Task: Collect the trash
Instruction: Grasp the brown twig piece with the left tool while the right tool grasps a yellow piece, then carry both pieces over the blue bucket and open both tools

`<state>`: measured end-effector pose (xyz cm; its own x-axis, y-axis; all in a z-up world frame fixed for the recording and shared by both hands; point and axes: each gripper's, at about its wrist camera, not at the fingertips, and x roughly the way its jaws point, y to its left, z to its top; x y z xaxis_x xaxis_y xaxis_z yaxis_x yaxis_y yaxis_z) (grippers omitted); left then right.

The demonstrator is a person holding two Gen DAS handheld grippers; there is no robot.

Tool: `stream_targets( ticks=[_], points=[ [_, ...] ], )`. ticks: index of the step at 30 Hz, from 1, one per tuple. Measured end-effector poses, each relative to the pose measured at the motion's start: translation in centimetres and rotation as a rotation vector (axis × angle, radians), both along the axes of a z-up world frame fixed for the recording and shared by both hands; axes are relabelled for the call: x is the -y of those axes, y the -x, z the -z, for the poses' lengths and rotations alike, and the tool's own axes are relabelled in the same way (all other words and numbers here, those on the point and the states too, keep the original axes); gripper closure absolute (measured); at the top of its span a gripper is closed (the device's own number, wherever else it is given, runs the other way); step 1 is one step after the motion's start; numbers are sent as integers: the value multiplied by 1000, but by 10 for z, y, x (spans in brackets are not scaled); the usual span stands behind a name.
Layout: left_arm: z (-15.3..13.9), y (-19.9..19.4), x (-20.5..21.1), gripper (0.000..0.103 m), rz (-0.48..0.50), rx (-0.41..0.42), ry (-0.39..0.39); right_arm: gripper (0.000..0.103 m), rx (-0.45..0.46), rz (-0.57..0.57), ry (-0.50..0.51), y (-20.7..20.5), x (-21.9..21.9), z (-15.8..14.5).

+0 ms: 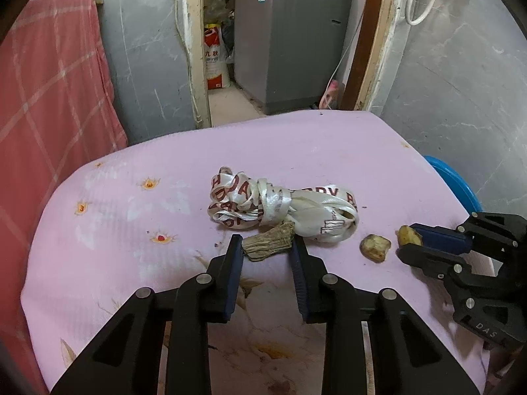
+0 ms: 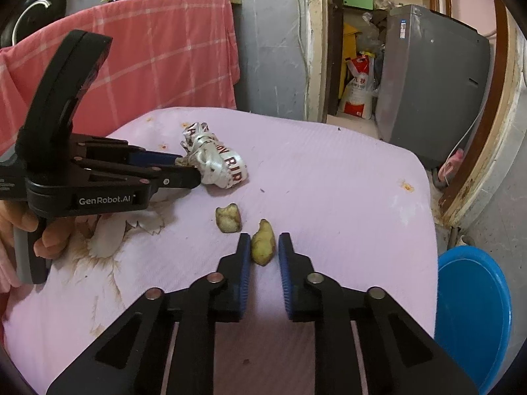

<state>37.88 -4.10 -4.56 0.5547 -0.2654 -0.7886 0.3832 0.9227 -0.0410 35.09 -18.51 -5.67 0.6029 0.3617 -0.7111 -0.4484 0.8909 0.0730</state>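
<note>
On the pink cloth-covered table (image 1: pixel 329 151) lies a bundled white ribbon with red letters (image 1: pixel 273 207) (image 2: pixel 217 164). Just in front of it is a brown dried scrap (image 1: pixel 268 245). My left gripper (image 1: pixel 266 245) (image 2: pixel 192 169) has its pads against both ends of that scrap. Right of it, a yellow-brown food chunk (image 2: pixel 262 247) (image 1: pixel 410 235) sits between the tips of my right gripper (image 2: pixel 262 243) (image 1: pixel 403 240), which is shut on it. A second, similar chunk (image 1: pixel 375 247) (image 2: pixel 228 218) lies loose between the two grippers. A person's hand (image 2: pixel 49 230) holds the left gripper's handle.
A blue plastic basin (image 2: pixel 474 312) (image 1: pixel 457 181) stands below the table's right edge. A red checked cloth (image 1: pixel 49 98) hangs at the left. Beyond the table's far edge a doorway opens onto a grey washing machine (image 1: pixel 290 39) and a sack (image 1: pixel 215 56).
</note>
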Motion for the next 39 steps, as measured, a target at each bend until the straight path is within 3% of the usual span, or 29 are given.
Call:
stream_targets(
  ticks=[11, 18, 23, 29, 34, 39],
  points=[
    [-15, 37, 10, 78, -20, 78, 42, 92, 94, 41, -136, 19, 20, -15],
    [-46, 67, 27, 78, -27, 195, 116, 92, 309, 120, -228, 57, 53, -54],
    [-75, 86, 56, 78, -19, 308, 185, 92, 482, 202, -240, 87, 84, -86],
    [-104, 100, 95, 78, 6, 421, 270, 92, 612, 308, -219, 113, 124, -108],
    [-121, 106, 131, 78, 40, 480, 311, 92, 657, 402, -197, 125, 159, -112],
    [-122, 107, 164, 78, 67, 476, 334, 92, 655, 490, -187, 132, 193, -107]
  ],
)
